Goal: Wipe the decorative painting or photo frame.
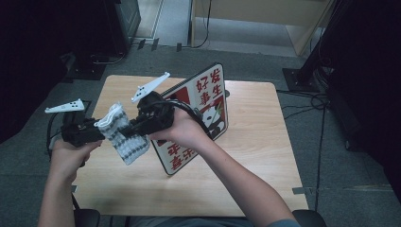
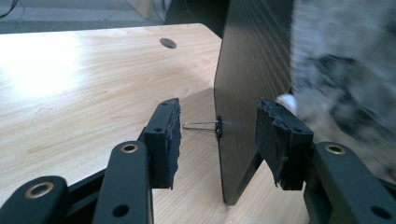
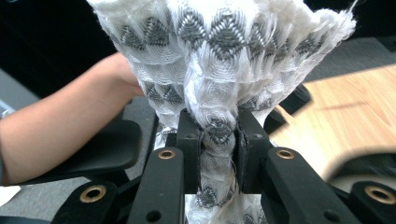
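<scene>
A white cloth with grey zigzag bands (image 1: pixel 124 142) hangs above the table's left part. My right gripper (image 1: pixel 128 127) reaches in from the right and is shut on a bunched fold of the cloth (image 3: pixel 219 70), with the pads (image 3: pixel 243 140) squeezing it tight. My left gripper (image 1: pixel 97 131) sits just left of the cloth, held by the left hand. Its jaws stand open (image 2: pixel 217 140), and nothing is pressed between the pads (image 2: pixel 170 135). A panda sign board (image 1: pixel 201 111) with red characters stands tilted on the table. The gap between the left jaws frames the board's black back edge (image 2: pixel 247 93).
The wooden table (image 1: pixel 255 142) has a round cable hole (image 2: pixel 168 43) near its far edge. A thin wire clip handle (image 2: pixel 201 124) sticks out from the board's edge. Grey carpet and dark equipment stands (image 1: pixel 302 75) surround the table. The person's forearm (image 3: pixel 60 130) lies at the left.
</scene>
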{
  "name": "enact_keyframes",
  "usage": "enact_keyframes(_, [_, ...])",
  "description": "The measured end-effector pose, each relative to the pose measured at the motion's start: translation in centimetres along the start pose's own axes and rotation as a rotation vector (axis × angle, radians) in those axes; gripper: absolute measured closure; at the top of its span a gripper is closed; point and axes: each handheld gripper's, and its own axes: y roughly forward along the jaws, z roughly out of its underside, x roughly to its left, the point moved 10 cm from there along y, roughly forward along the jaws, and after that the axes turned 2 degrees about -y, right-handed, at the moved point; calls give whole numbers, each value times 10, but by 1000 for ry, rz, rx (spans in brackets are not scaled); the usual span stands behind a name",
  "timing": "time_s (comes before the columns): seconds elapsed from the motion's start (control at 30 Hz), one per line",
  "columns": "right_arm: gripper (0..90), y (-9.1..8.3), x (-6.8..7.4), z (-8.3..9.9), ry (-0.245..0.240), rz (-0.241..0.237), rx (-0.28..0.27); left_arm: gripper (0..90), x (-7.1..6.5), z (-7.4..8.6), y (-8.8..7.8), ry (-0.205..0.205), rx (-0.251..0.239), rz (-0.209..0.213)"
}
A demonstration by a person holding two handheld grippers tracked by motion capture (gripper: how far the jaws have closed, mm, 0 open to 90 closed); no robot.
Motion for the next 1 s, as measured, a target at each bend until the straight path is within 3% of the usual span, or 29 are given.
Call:
enact_keyframes(0.4, [771,-13,-12,24,64,36,24,514,-2,-2,-1,6,-11,-1])
enact_keyframes(1.0, [773,-14,-13,51,102,54,44,520,-10,-7,-2,24,-14,7])
